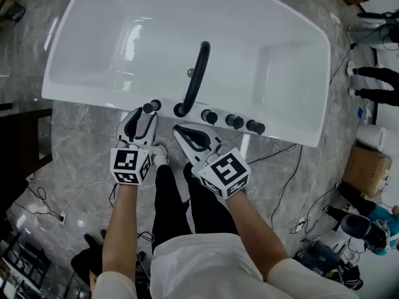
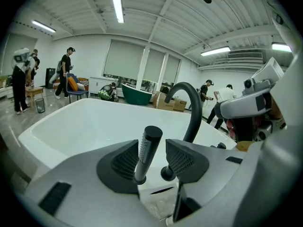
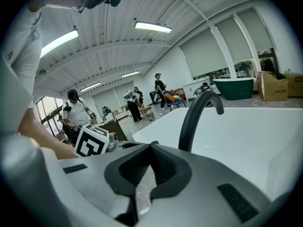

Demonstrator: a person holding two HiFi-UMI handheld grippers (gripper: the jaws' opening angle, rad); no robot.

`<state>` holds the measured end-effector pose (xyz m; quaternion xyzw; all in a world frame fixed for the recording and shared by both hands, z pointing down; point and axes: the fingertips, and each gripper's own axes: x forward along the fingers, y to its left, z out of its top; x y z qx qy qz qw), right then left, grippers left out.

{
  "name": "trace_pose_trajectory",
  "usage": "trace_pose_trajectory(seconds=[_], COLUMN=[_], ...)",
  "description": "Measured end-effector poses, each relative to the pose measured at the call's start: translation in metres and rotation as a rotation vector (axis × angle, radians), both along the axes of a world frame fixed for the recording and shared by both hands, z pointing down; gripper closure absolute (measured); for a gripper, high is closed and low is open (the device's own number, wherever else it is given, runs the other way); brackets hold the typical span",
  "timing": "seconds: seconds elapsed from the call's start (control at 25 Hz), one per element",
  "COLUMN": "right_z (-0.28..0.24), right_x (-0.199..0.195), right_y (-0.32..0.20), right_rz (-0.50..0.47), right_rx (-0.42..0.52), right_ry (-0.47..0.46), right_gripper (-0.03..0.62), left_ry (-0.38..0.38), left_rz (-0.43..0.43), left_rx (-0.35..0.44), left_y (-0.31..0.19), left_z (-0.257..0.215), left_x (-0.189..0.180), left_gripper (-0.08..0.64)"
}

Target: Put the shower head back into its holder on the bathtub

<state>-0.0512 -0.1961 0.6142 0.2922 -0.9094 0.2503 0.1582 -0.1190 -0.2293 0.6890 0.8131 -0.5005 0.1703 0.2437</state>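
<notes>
White tub (image 1: 75, 93) at twelve o'clock, with a black spout (image 1: 194, 80) and knobs (image 1: 234, 121). Shower head (image 2: 143, 152): dark grey with a silvery ribbed band. Floor (image 1: 81, 161): grey veined marble. Left gripper (image 1: 142, 118) and right gripper (image 1: 179, 130), towards six o'clock: grey with black gridded pads (image 2: 124, 162). Their cubes (image 1: 131, 165) are white with black squares.

The person's left forearm (image 1: 121, 229) and right forearm (image 1: 249, 226) reached forward side by side, both bare. The left gripper (image 1: 144, 116) pointed ahead and somewhat downward, its jaws standing wide apart. The right gripper (image 1: 181, 131) sat just beside it, angled in toward it, with its jaws closed together at the tips on nothing.
</notes>
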Motion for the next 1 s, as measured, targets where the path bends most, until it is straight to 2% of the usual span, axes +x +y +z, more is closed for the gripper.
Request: trace_pose_trajectory(seconds=[0.24,0.44,0.6,0.8,1.0], right_z=[-0.015,-0.042,-0.070,-0.097,-0.122], right_x=[0.000,0.003,-0.001,-0.003,0.002], right_y=[-0.002,0.004,0.010,0.013,0.018], right_rz=[0.001,0.013,0.010,0.005,0.009], right_rx=[0.025,0.050,0.080,0.107,0.130], right_ry=[0.009,0.003,-0.021,-0.038,-0.061], right_gripper=[0.575,0.576,0.575,0.575,0.575], left_ry=[-0.009,-0.013,0.004,0.010,-0.005], left_rz=[-0.016,-0.056,-0.088,-0.052,-0.066], left_rx=[-0.002,0.024,0.049,0.061,0.097], left_y=[0.007,0.020,0.031,0.041,0.049], left_z=[-0.018,-0.054,-0.087,-0.124,-0.156], left_x=[-0.007,-0.024,-0.034,-0.028,-0.028], left_gripper=[0.385,0.388,0.441,0.489,0.540])
